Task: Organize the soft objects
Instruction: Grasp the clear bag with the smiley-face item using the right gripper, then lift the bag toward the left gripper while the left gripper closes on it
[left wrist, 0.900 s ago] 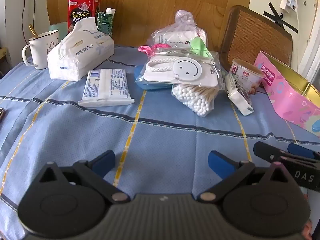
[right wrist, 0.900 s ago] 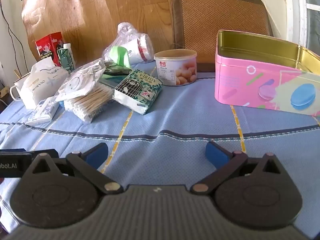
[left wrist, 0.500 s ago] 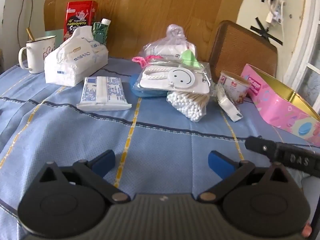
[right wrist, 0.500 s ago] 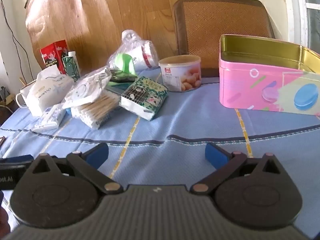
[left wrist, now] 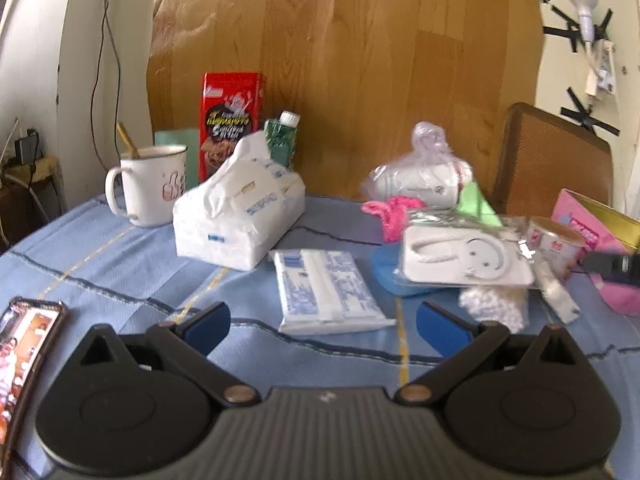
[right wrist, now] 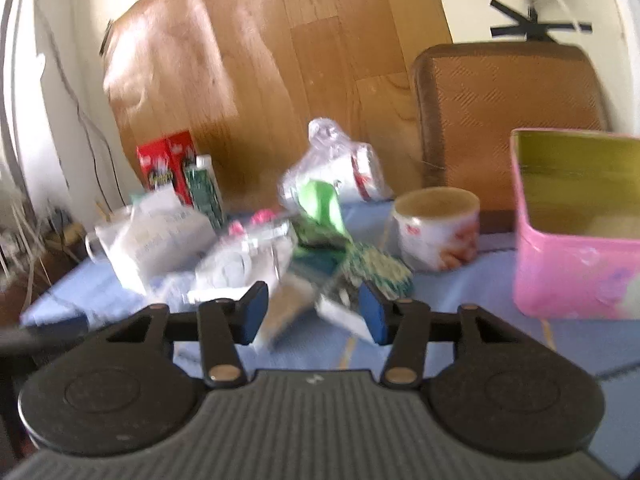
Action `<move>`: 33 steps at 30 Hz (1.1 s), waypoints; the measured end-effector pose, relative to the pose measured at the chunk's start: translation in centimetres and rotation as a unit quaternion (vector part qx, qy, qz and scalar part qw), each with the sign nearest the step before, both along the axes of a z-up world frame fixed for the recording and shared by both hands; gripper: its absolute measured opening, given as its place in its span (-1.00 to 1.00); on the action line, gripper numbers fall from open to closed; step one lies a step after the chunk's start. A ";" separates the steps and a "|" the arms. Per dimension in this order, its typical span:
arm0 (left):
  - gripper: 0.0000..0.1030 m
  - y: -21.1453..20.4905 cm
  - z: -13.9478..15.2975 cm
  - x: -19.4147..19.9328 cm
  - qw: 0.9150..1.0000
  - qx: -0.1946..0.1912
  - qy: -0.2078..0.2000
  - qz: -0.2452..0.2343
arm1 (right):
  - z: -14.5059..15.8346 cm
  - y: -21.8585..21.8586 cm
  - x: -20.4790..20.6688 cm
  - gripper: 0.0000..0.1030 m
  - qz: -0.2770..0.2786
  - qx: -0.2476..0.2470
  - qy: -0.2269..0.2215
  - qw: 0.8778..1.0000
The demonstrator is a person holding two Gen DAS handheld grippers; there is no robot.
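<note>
A flat blue-and-white tissue packet (left wrist: 326, 290) lies on the blue tablecloth just beyond my left gripper (left wrist: 322, 320), which is open and empty. A big white tissue pack (left wrist: 240, 216) stands behind it. A bag with a smiley pouch (left wrist: 466, 260) lies over cotton swabs (left wrist: 494, 302). My right gripper (right wrist: 312, 312) is open, narrower than before, and empty. It points at the blurred cotton swab bag (right wrist: 286, 304) and a green-patterned tissue packet (right wrist: 370, 274). The open pink tin (right wrist: 576, 224) stands to the right.
A white mug (left wrist: 154, 190), a red box (left wrist: 230, 120) and a green carton (left wrist: 282, 140) stand at the back left. A phone (left wrist: 24, 344) lies at the left. A round snack cup (right wrist: 436, 228) and a bagged white roll (right wrist: 340, 172) are behind. A chair back (right wrist: 508, 112) is beyond the table.
My left gripper has swung left and forward, up to the flat tissue packet. My right gripper has moved forward towards the pile and its jaws have narrowed.
</note>
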State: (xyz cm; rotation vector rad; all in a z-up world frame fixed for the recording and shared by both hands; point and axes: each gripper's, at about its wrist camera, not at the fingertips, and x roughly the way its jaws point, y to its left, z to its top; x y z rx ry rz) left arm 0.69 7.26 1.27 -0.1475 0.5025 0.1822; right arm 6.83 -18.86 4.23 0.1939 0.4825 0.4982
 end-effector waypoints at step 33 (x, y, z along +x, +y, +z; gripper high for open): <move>0.83 -4.4 -0.6 1.0 0.972 -0.113 0.021 -0.204 | -1.0 -5.1 -5.3 0.64 0.105 -0.003 0.071 0.992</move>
